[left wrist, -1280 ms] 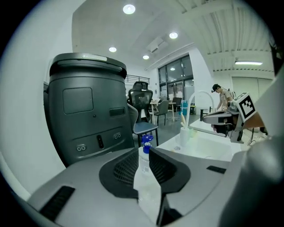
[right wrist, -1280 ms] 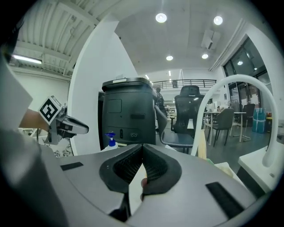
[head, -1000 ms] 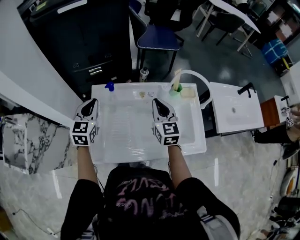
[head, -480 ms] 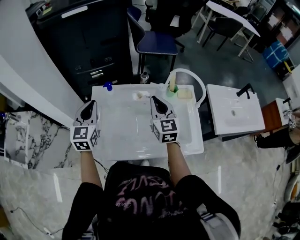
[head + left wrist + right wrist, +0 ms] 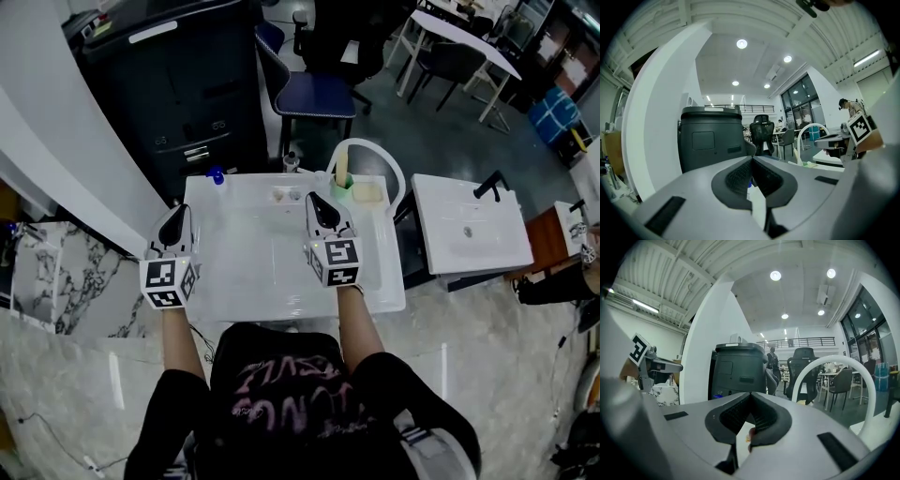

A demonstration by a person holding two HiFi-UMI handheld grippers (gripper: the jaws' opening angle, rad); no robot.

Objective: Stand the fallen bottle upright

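On the white table [image 5: 244, 281], a small blue-capped bottle [image 5: 217, 175] sits at the far left corner; it is too small to tell whether it lies or stands. My left gripper [image 5: 175, 214] hovers over the table's left edge, shut and empty. My right gripper [image 5: 314, 199] is over the table's middle right, also shut with nothing held. In the left gripper view the jaws [image 5: 752, 159] meet at their tips, with a blue speck [image 5: 749, 184] showing below them. The right gripper view shows the jaws [image 5: 751, 393] closed, pointing level towards the room.
A green cup [image 5: 343, 184] with a stick in it and a yellowish sponge [image 5: 367, 192] sit at the far right of the table. Two small items [image 5: 281, 195] lie near the far edge. A white hoop [image 5: 370, 148], a dark cabinet [image 5: 187, 103] and a blue chair [image 5: 314, 94] stand beyond.
Both grippers have lifted and drifted a little towards me, staying shut. The left one now hangs more clearly off the table's left edge.
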